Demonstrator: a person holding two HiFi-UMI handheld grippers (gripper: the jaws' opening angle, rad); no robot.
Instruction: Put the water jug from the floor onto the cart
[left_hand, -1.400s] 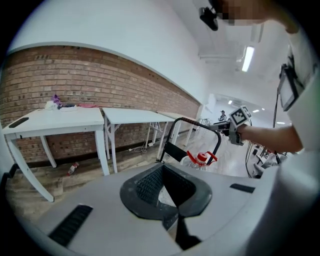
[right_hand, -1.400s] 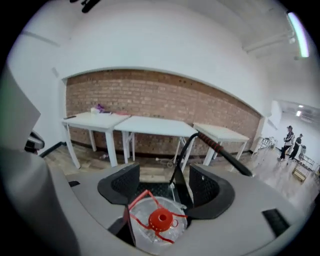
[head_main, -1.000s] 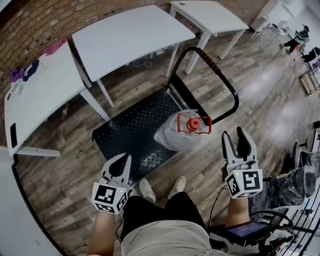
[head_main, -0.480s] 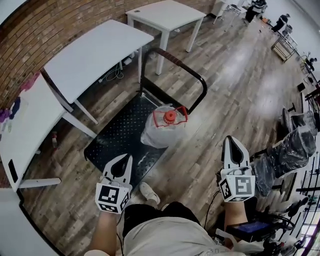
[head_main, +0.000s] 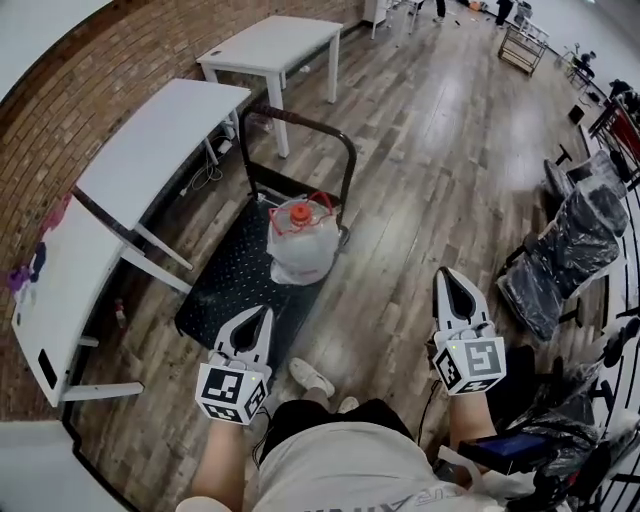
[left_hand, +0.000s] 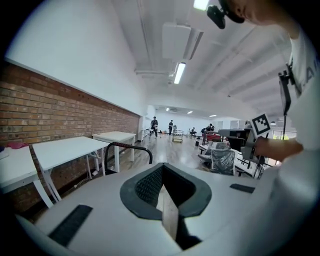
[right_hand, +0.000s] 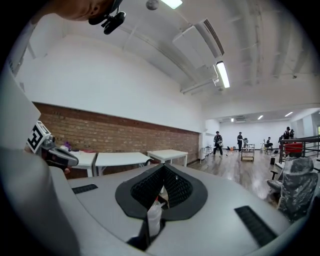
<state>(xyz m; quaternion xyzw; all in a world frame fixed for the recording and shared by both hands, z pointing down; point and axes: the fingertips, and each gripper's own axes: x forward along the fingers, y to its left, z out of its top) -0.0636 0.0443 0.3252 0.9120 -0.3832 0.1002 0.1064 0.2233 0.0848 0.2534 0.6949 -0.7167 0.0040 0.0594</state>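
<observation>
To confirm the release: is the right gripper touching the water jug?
Apart. The head view shows bare floor between the right gripper and the water jug standing on the cart.

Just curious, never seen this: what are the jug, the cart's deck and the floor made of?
Jug: likely clear plastic, glossy and see-through, with a red cap. Deck: black with rows of small dots, probably rubber or textured plastic. Floor: wood-look planks with grain and sheen; real wood or laminate, can't tell.
</observation>
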